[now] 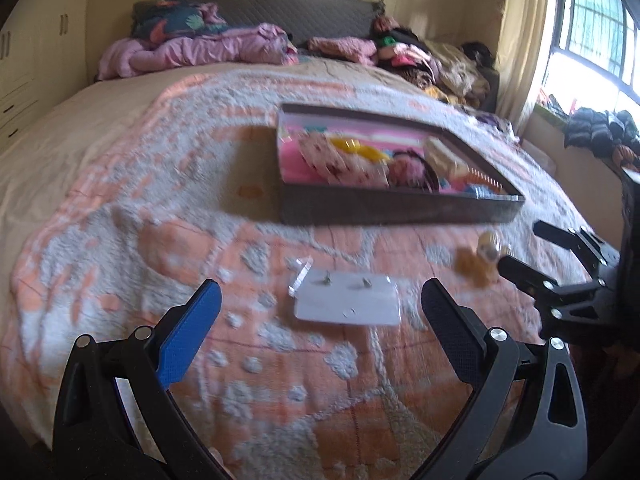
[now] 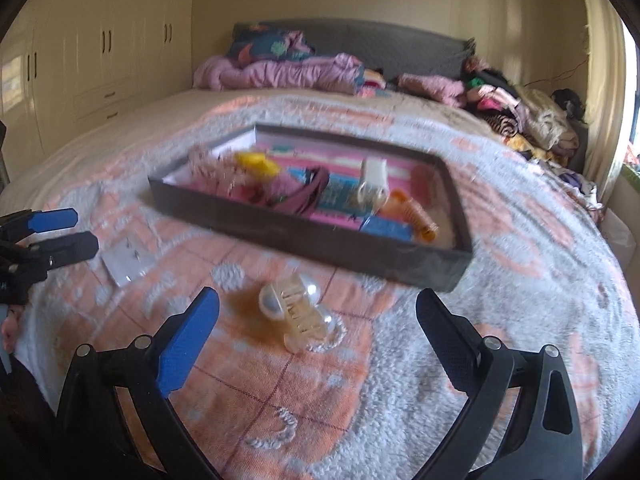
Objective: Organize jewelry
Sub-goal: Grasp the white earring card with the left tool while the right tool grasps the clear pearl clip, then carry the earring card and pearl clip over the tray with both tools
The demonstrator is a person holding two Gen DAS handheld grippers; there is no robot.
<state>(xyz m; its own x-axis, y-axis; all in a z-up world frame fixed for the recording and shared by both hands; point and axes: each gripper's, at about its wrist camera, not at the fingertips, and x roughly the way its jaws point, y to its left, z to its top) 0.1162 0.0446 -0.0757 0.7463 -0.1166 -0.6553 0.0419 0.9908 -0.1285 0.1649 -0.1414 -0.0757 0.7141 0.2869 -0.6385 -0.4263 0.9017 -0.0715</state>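
A white card with two stud earrings (image 1: pixel 347 297) lies on the blanket just ahead of my open, empty left gripper (image 1: pixel 320 300); it also shows in the right wrist view (image 2: pixel 127 260). A clear amber hair claw clip with pearl balls (image 2: pixel 296 312) lies just ahead of my open, empty right gripper (image 2: pixel 318 312); it shows blurred in the left wrist view (image 1: pixel 482 258). A dark shallow tray (image 2: pixel 320 240) of hair accessories sits beyond both, and in the left wrist view (image 1: pixel 400 208). My right gripper (image 1: pixel 520 248) shows at the left view's right edge, my left gripper (image 2: pixel 84 230) at the right view's left edge.
The bed is covered by a fluffy orange and grey blanket (image 1: pixel 160 240). Pink bedding (image 2: pixel 280 72) and piled clothes (image 2: pixel 520 108) lie at the headboard. Wardrobes (image 2: pixel 100 60) stand left, a window with curtain (image 1: pixel 580 40) right.
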